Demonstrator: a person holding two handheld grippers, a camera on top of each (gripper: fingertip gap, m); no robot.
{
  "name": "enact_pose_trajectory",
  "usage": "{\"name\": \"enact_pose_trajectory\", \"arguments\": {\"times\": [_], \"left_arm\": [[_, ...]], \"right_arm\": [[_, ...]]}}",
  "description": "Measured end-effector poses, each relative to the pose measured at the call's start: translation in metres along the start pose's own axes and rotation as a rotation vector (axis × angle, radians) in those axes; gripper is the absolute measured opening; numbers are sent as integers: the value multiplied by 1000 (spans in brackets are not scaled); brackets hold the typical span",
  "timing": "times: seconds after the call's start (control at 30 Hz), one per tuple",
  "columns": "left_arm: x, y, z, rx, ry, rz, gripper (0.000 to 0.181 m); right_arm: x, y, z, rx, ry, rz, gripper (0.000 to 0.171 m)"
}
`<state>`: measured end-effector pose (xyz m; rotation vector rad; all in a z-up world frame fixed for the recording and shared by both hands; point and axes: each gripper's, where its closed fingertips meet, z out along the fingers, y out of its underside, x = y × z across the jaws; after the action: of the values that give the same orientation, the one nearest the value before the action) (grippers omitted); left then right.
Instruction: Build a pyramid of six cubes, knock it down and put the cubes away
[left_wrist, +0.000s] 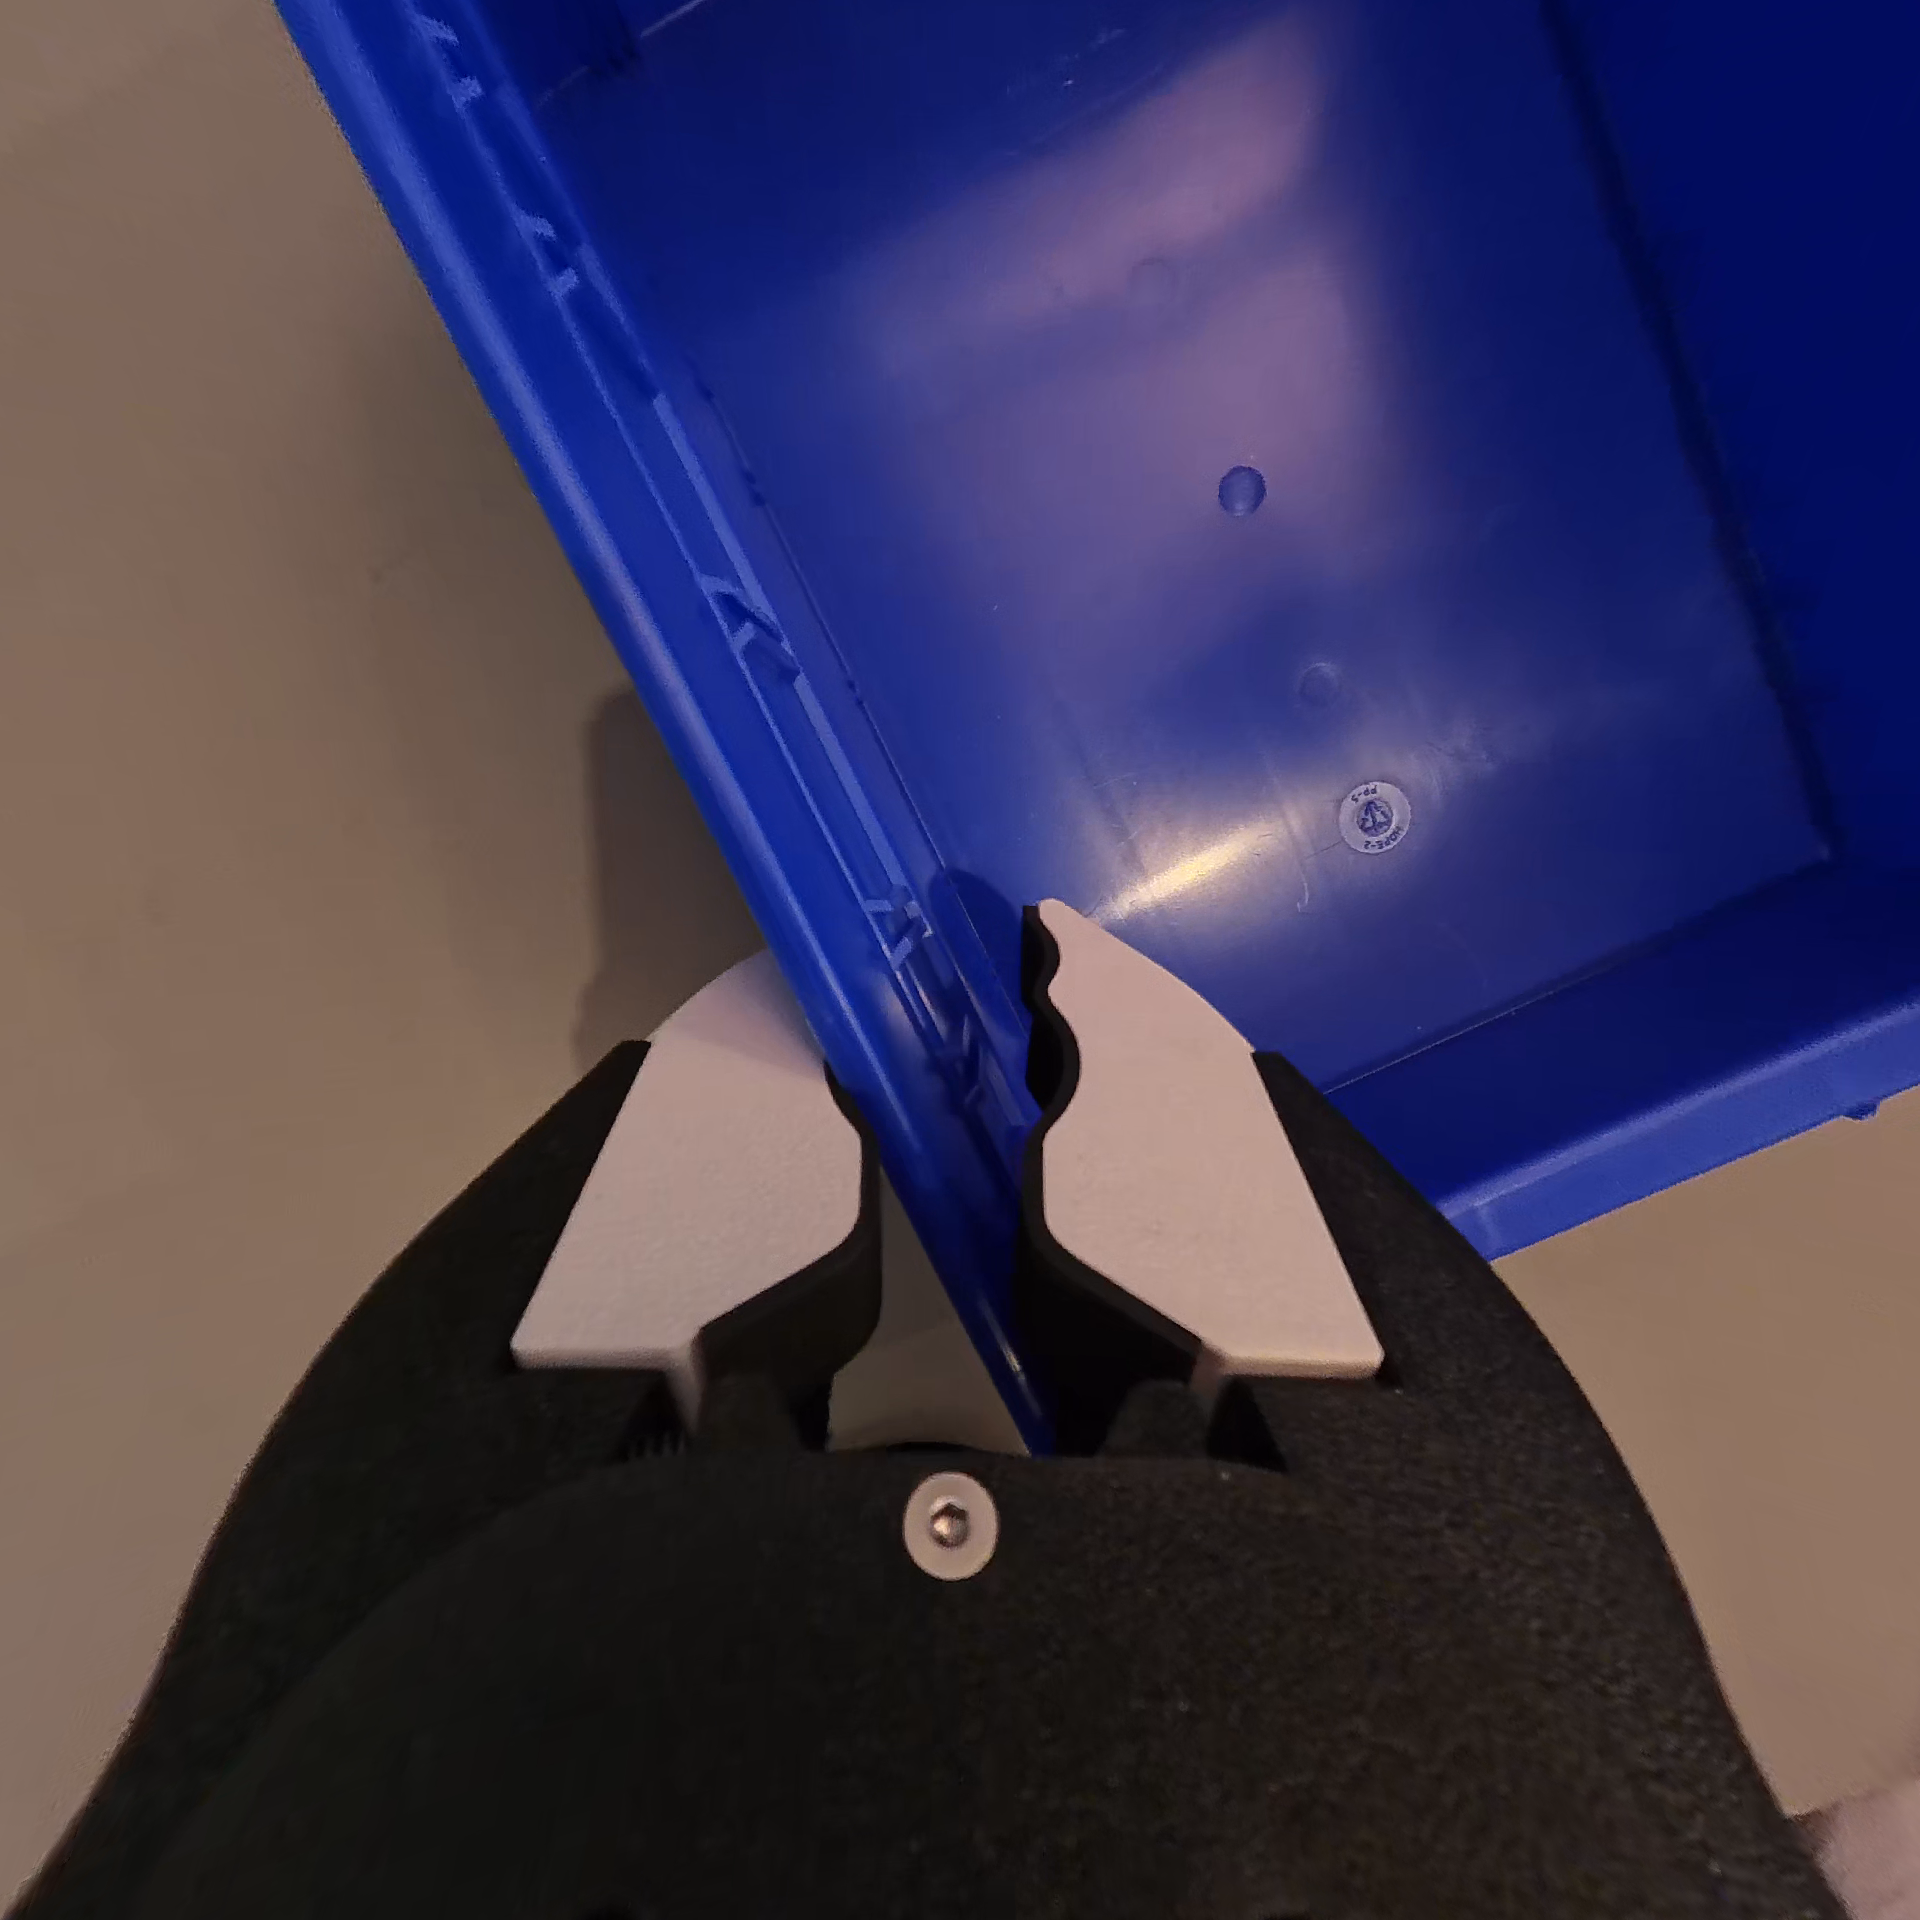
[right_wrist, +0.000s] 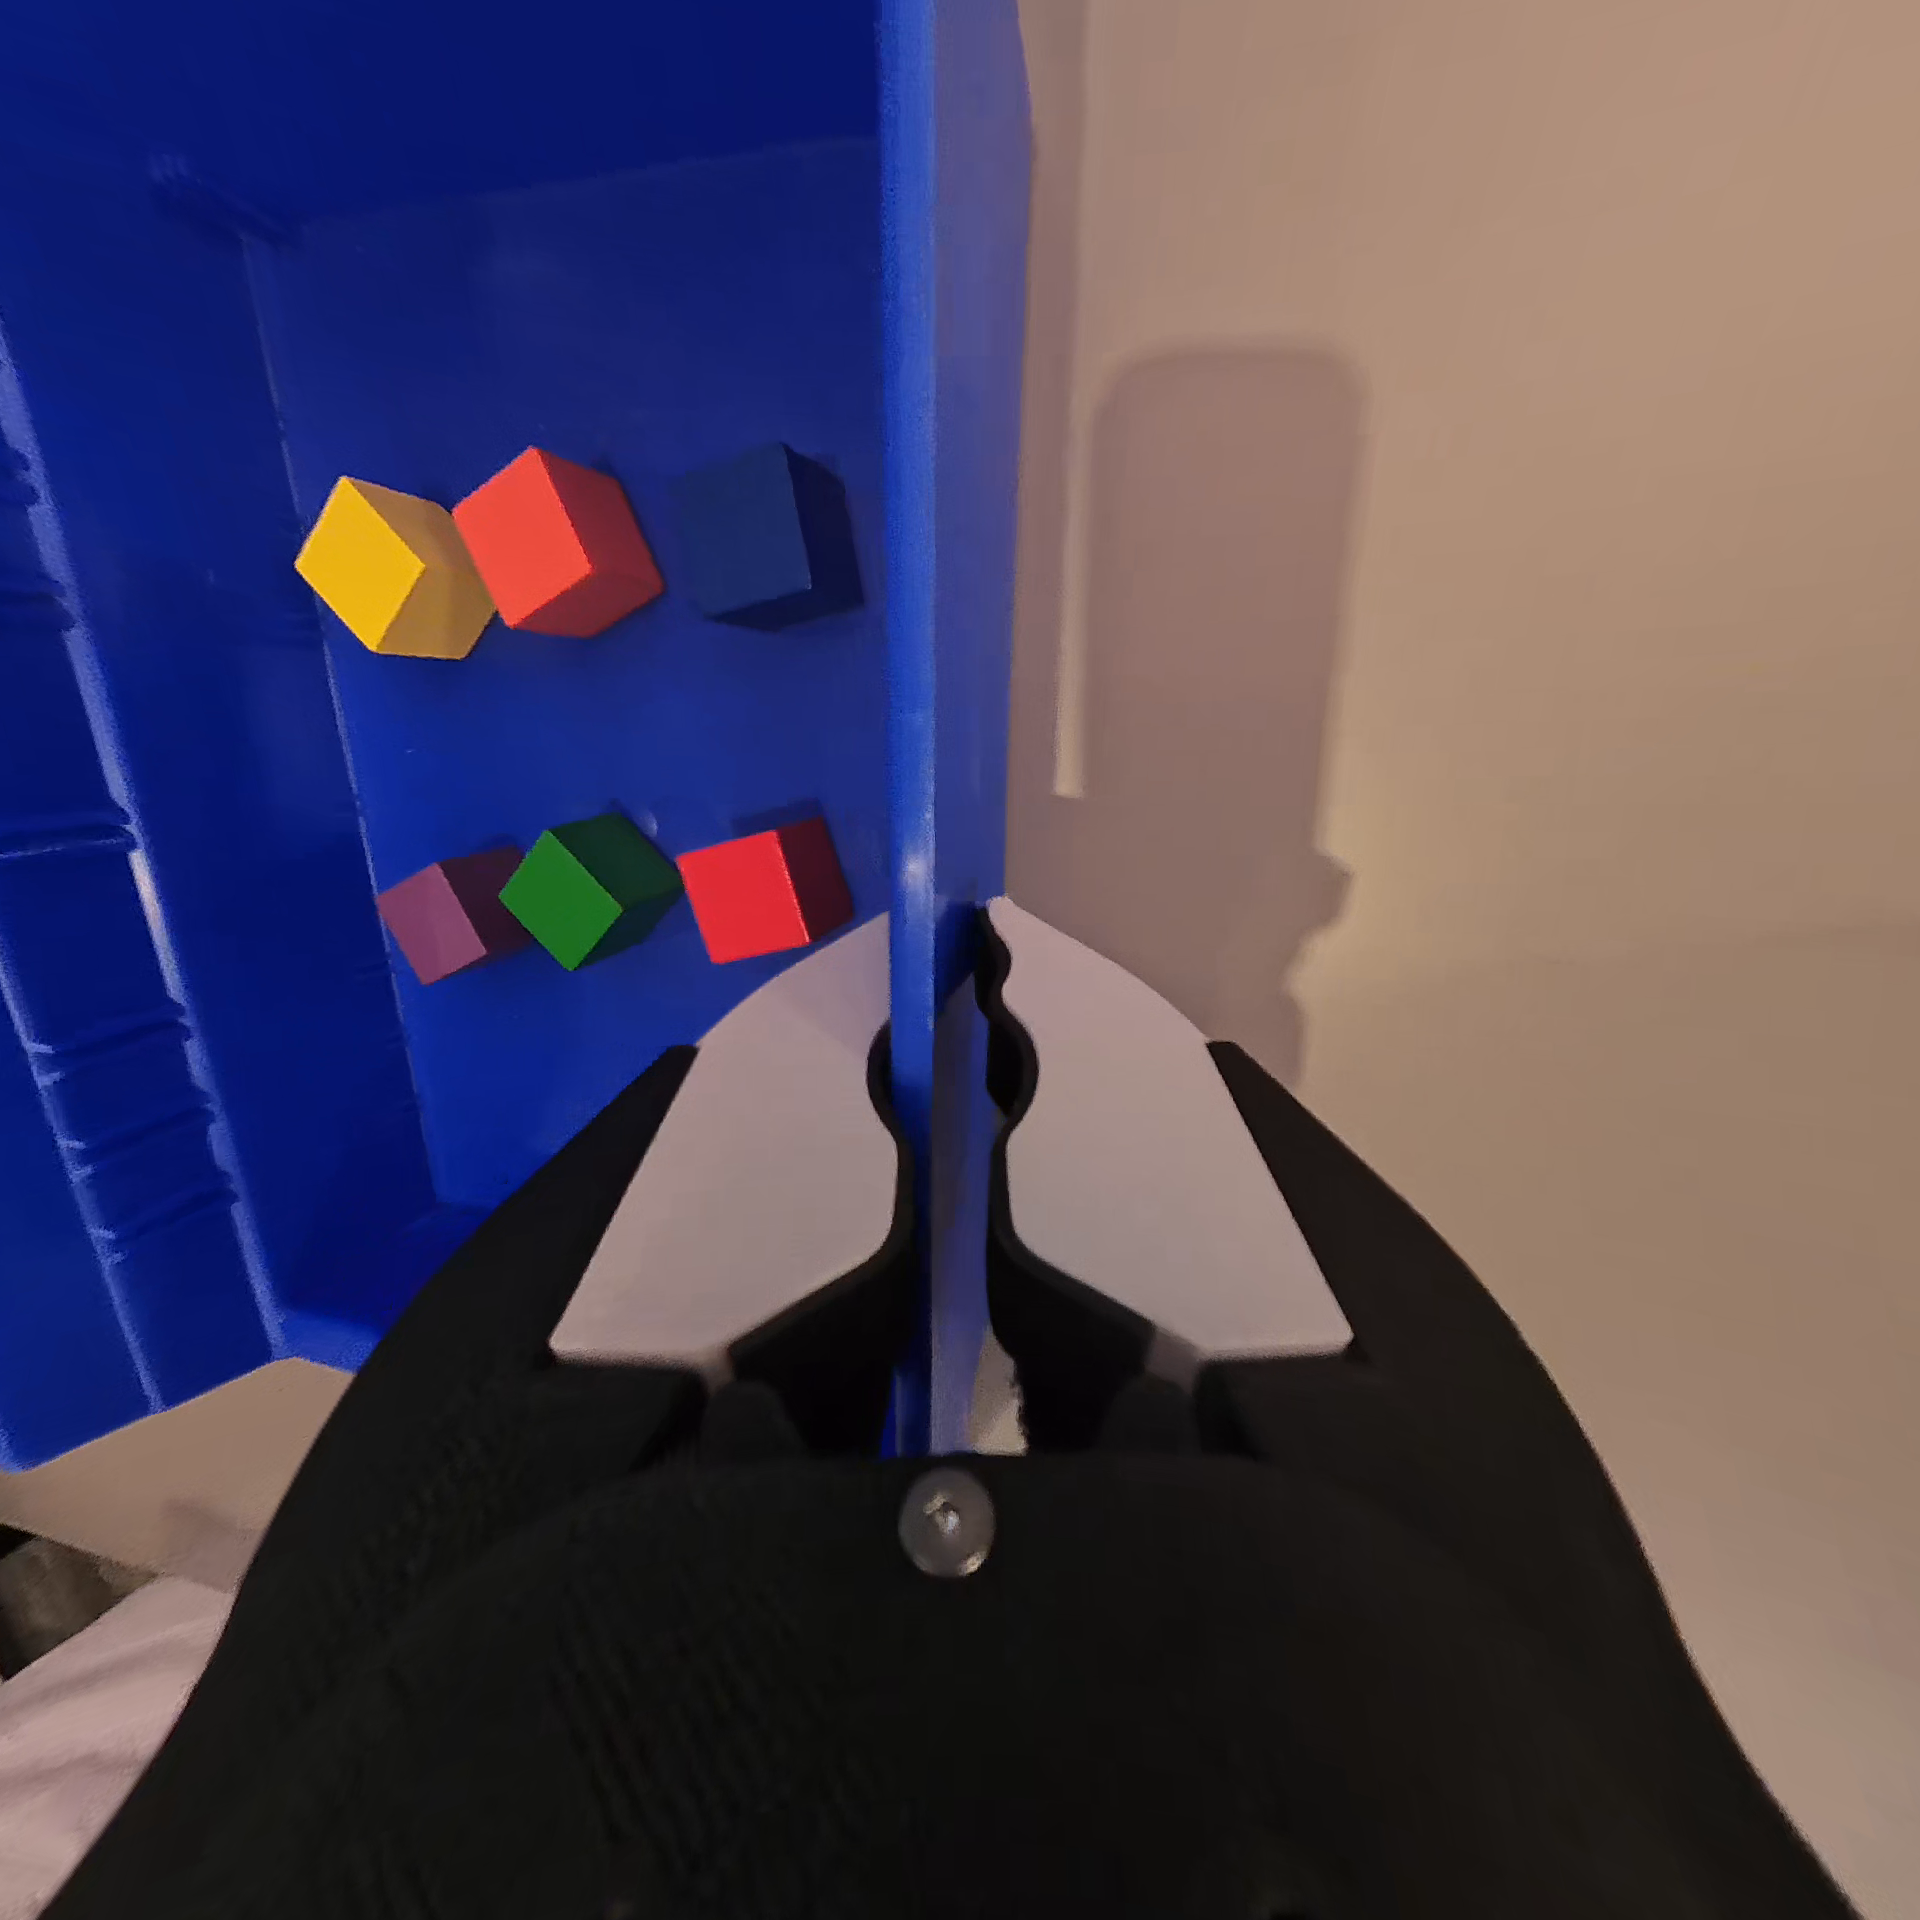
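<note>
We are seeing a plain blue bin (right_wrist: 623, 312) holding a yellow cube (right_wrist: 390, 566), an orange-red cube (right_wrist: 551, 540), a dark blue cube (right_wrist: 764, 535), a purple cube (right_wrist: 447, 914), a green cube (right_wrist: 582, 891) and a red cube (right_wrist: 764, 894), on a beige tabletop (right_wrist: 1558, 727); both grippers are showing black bodies with pale grey fingers (left_wrist: 727, 1164).

The blue bin (left_wrist: 1247, 520) runs off the frame edges; its wall hides the left fingers' (left_wrist: 727, 1143) tips

My right gripper (right_wrist: 940, 1039) is straddling the bin (right_wrist: 623, 312) wall at frame centre: one finger inside, one outside. Six cubes are sitting in the bin, left of that wall, in two rows of three: upper row (right_wrist: 561, 540) mid-left, lower row (right_wrist: 592, 894) below it. My left gripper (left_wrist: 935, 1049) is straddling a bin wall too, bin floor filling upper right, table (left_wrist: 260, 623) lying left.
</note>
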<state>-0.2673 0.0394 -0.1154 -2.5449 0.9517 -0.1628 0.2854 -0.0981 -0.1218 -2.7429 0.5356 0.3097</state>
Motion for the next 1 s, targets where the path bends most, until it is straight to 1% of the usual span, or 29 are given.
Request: {"name": "enact_pose_trajectory", "arguments": {"times": [0.2,0.4,0.5,0.6,0.7,0.73,0.8,0.93,1.0], "left_arm": [[8,-4,2,7,12,21,26],[12,-7,3,9,22,37,27],[14,-8,4,17,28,38,28],[15,-10,5,39,44,30,29],[17,-11,7,53,71,15,31],[18,-12,6,57,90,11,33],[20,-13,2,72,139,-9,49],[20,-22,-22,179,237,-47,60],[18,-28,-41,231,270,-43,60]], "right_arm": [[-23,1,7,-39,6,-65,9],[-75,2,21,-102,-24,-116,8],[-99,6,28,-147,5,-169,7],[-118,4,38,-160,31,-212,9],[-131,15,48,-246,17,-212,15],[-133,17,49,-271,22,-223,16],[-136,17,50,-290,30,-243,18],[-138,0,51,-240,26,-231,19],[-137,-10,53,-220,40,-224,18]]}}
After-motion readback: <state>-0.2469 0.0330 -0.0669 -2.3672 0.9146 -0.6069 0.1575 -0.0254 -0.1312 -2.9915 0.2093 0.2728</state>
